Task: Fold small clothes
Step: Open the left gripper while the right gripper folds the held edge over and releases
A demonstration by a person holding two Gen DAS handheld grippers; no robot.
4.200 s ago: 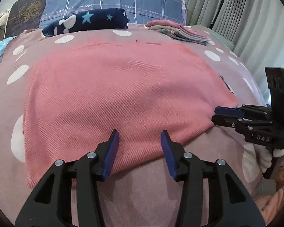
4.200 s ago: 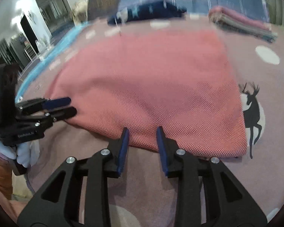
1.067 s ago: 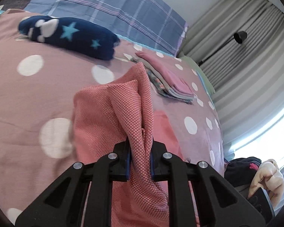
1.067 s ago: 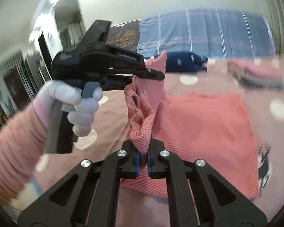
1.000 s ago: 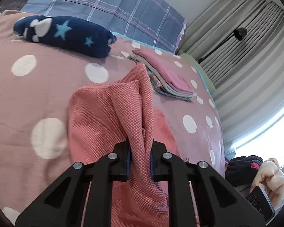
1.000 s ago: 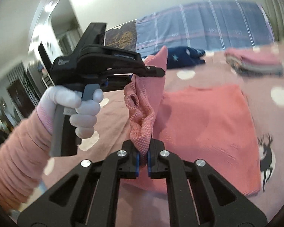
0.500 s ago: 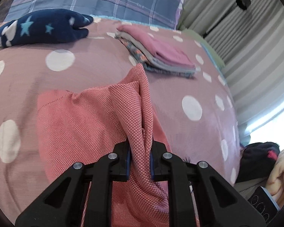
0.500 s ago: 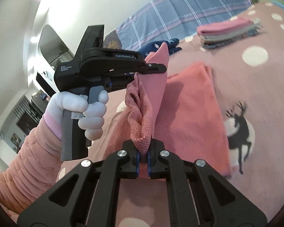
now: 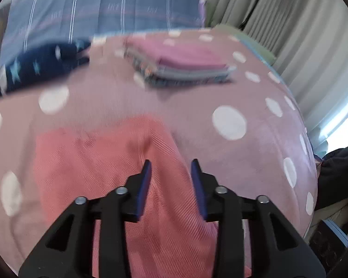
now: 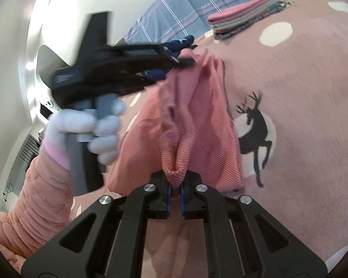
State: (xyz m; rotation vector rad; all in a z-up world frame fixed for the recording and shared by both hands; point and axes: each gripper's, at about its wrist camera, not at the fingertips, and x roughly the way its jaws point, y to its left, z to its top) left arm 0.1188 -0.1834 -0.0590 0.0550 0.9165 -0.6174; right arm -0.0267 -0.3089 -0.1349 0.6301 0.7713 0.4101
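Note:
A pink knit cloth (image 9: 92, 162) lies partly folded on the bed. My left gripper (image 9: 171, 162) hovers over its far right edge; its jaws are opening, and the cloth lies below the blue pads without being pressed. In the right wrist view the left gripper (image 10: 185, 62), held by a gloved hand, is blurred at the raised end of the cloth (image 10: 197, 115). My right gripper (image 10: 175, 185) is shut on a bunched fold of the cloth, which hangs lifted between the two tools.
A stack of folded clothes (image 9: 181, 64) sits at the back of the bed, beside a navy star-print item (image 9: 34, 67) and a blue plaid pillow (image 9: 104, 7). Curtains (image 9: 290, 34) close the right side. The bedspread (image 10: 301, 81) carries white dots and a deer print (image 10: 255, 125).
The left jaws have parted and let go of the pink cloth's corner, which now lies low under them. Both hands swung sideways, and the right gripper kept its hold.

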